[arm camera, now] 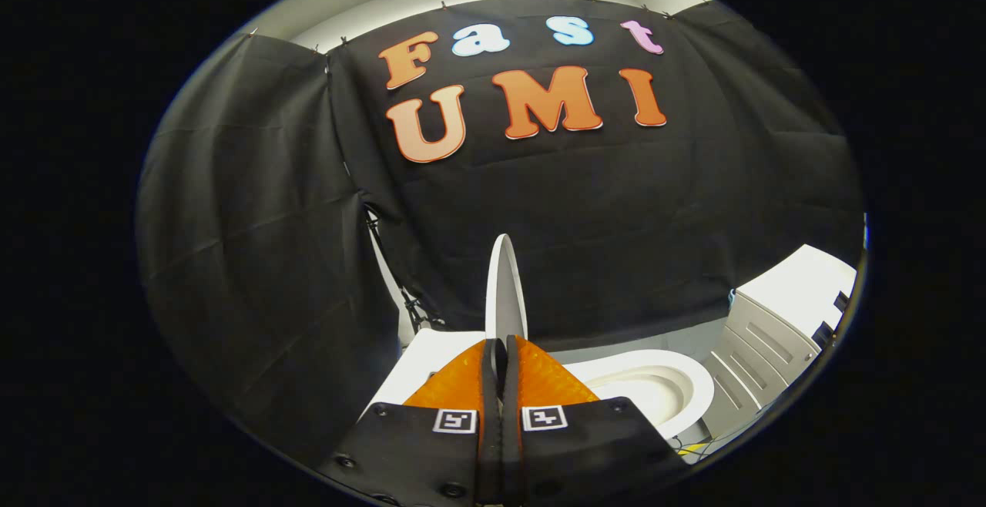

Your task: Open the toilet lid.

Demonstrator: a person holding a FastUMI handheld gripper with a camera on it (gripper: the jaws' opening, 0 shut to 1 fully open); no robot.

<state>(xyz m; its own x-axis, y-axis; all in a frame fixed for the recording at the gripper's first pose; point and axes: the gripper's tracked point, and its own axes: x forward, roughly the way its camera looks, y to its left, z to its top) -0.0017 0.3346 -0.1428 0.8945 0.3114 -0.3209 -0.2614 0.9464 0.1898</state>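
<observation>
toilet bowl [655,391] open, low, right of lid. white cabinet [778,337] further right of lid. toilet lid [505,291] upright, seen edge-on, long axis vertical, straight ahead of hand-held gripper [499,353]. fingers pressed together on lid lower edge, pinching it. judgement: lid nearly fully raised.

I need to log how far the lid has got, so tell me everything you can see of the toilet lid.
The toilet lid is raised and seen edge-on: a thin, tall rounded slab, pale rim around a grey face, smooth like plastic. It stands near upright above the white tank, with the open bowl off to its right. Its lower edge sits between the gripper fingers, which are closed together on it. The hinge is hidden behind the fingers.
</observation>
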